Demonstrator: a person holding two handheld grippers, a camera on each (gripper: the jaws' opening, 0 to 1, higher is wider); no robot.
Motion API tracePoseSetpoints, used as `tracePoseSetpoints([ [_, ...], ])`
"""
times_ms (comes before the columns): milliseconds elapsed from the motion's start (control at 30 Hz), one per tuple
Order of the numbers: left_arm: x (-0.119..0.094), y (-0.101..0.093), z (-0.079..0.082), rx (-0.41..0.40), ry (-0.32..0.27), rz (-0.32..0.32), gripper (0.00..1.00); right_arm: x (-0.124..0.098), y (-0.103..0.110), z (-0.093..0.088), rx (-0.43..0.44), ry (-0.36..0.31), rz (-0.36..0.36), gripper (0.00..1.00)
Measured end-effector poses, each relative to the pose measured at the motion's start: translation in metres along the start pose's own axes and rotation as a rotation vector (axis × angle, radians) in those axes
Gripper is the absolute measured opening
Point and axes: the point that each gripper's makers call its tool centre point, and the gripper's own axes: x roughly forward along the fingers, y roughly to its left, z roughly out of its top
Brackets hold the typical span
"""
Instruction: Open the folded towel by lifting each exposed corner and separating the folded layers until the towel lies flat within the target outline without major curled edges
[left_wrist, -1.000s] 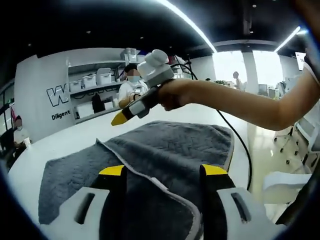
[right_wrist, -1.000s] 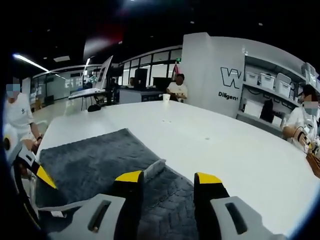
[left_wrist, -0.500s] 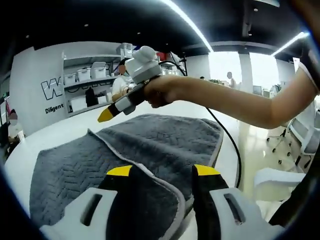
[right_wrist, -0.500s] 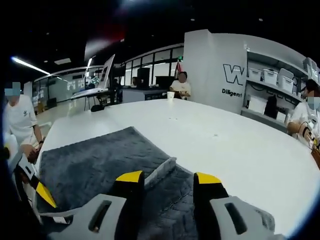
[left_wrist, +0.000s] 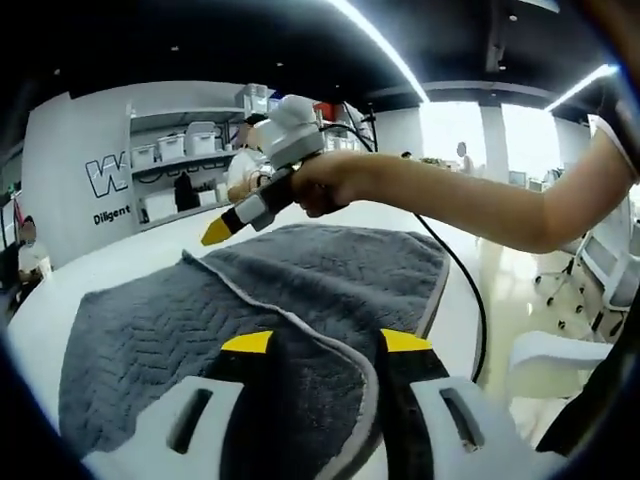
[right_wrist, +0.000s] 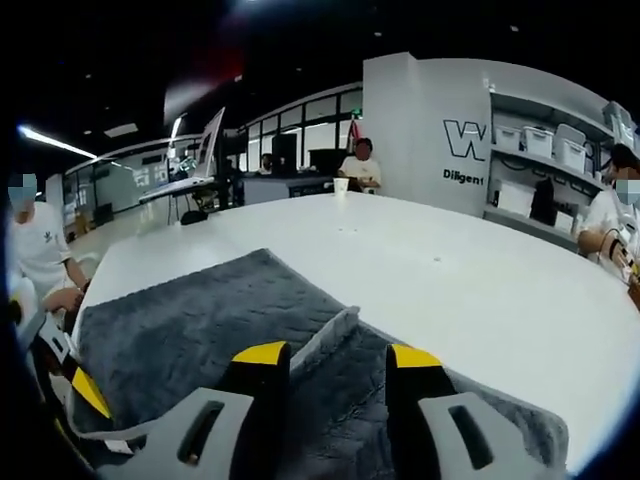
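Observation:
A grey towel with a pale border lies on the white table, one layer still folded over the other. My left gripper is low at the near corner of the upper layer, open, with that corner between its jaws. The folded edge runs away from it. My right gripper, held in a hand, hovers above the towel's far edge. In the right gripper view my right gripper stands open over the folded edge. The left gripper shows there at the lower left.
A cable hangs from the right gripper past the table's right side. White chairs stand beyond that edge. People sit at the table's far ends, and shelves with bins line the wall.
My left jaws have drawn closer together around the towel corner, and the towel border now sits against the right-hand jaw. The right gripper stays hovering over the far edge, jaw gap unchanged.

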Motion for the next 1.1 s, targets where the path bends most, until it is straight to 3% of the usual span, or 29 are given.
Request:
tracePoseSetpoints([
  [133, -0.003, 0.005, -0.001, -0.015, -0.003, 0.003, 0.31, 0.005, -0.002, -0.001, 0.026, -0.001, -0.001, 0.35],
  [300, -0.005, 0.0, 0.002, 0.005, -0.025, -0.025, 0.16, 0.012, 0.003, -0.001, 0.033, 0.001, 0.011, 0.35],
  [633, -0.01, 0.002, -0.004, 0.012, 0.004, -0.022, 0.18, 0.019, 0.003, -0.001, 0.038, 0.013, 0.0, 0.35],
  [1100, -0.015, 0.004, -0.004, 0.013, -0.012, -0.026, 0.13, 0.03, 0.01, -0.004, 0.053, 0.024, 0.014, 0.33],
])
